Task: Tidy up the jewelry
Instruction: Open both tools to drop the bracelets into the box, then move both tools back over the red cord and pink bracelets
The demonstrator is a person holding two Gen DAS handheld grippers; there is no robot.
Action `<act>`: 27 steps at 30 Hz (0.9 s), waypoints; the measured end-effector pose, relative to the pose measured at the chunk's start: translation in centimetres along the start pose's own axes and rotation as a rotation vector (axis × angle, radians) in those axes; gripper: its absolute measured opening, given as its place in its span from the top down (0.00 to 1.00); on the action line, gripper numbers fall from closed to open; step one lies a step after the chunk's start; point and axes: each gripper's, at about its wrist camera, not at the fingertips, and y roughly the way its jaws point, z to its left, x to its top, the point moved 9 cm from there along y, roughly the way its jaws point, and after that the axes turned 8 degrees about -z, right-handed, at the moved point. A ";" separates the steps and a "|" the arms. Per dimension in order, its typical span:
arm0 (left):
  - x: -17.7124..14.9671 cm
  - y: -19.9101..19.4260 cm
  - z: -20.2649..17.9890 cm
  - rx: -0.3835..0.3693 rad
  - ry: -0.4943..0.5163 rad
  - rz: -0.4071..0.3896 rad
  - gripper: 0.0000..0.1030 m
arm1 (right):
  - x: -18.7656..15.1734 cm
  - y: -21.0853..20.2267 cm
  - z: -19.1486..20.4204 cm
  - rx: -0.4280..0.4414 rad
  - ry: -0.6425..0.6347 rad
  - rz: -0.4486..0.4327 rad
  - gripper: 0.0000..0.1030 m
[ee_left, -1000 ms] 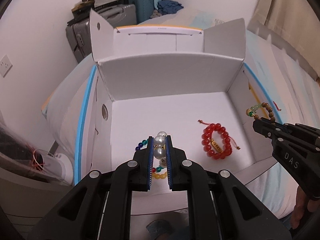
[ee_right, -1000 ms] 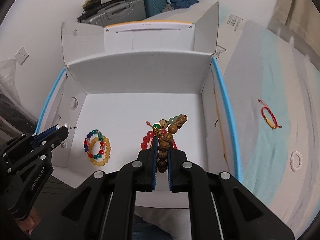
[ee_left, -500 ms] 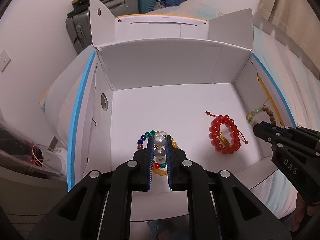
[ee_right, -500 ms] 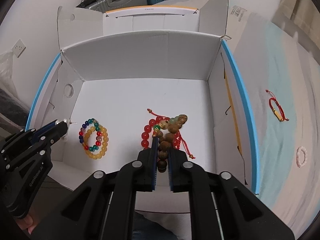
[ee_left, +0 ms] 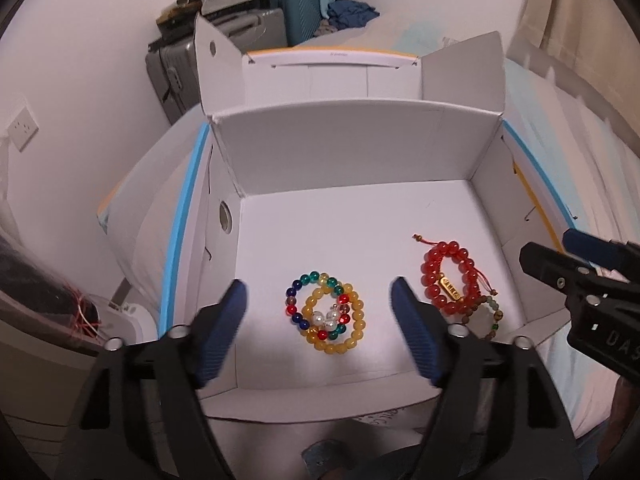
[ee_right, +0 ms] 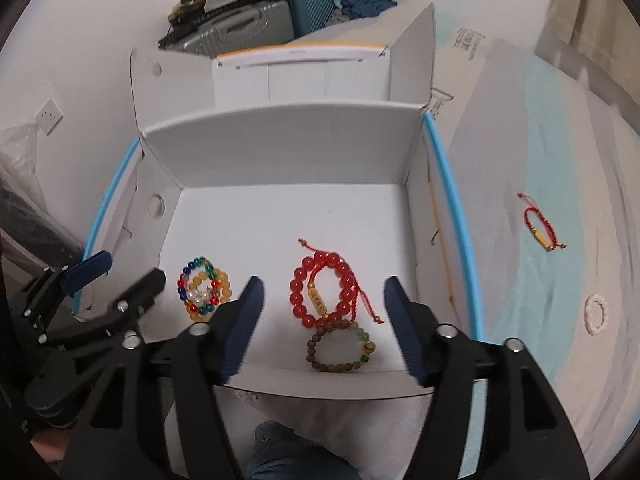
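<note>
An open white cardboard box (ee_left: 352, 148) (ee_right: 280, 148) sits on the bed. On its floor lie a multicoloured bead bracelet (ee_left: 298, 298) (ee_right: 188, 278) and a yellow bead bracelet (ee_left: 354, 334) (ee_right: 224, 282), with a pearl piece (ee_left: 324, 319) on top of them. To the right lie a red bead bracelet (ee_left: 434, 276) (ee_right: 298, 292) and a brown wooden bead bracelet (ee_right: 320, 354) (ee_left: 490, 332). My left gripper (ee_left: 320, 304) is open and empty above the pearl piece. My right gripper (ee_right: 324, 300) is open and empty above the red and wooden bracelets.
A thin red cord bracelet (ee_right: 542, 226) and a small white bead bracelet (ee_right: 597, 314) lie on the bedsheet right of the box. Suitcases (ee_left: 224, 52) stand against the far wall. The box's flaps stand up at the back.
Both grippers have opened. The left let the pearl piece drop onto the coloured bracelets. The right let the wooden bracelet drop beside the red one. Both grippers are now higher above the box.
</note>
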 end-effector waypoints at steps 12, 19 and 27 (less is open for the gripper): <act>1.0 -2.7 -2.3 -0.014 0.015 -0.051 0.06 | 0.8 -3.8 -2.5 -0.030 0.021 -0.082 0.07; 1.2 -4.2 -4.2 -0.034 0.033 -0.070 0.06 | 0.5 -6.3 -4.9 -0.068 0.036 -0.115 0.07; 1.9 -5.5 -7.1 -0.057 0.073 -0.091 0.06 | 0.0 -8.8 -7.9 -0.101 0.060 -0.141 0.07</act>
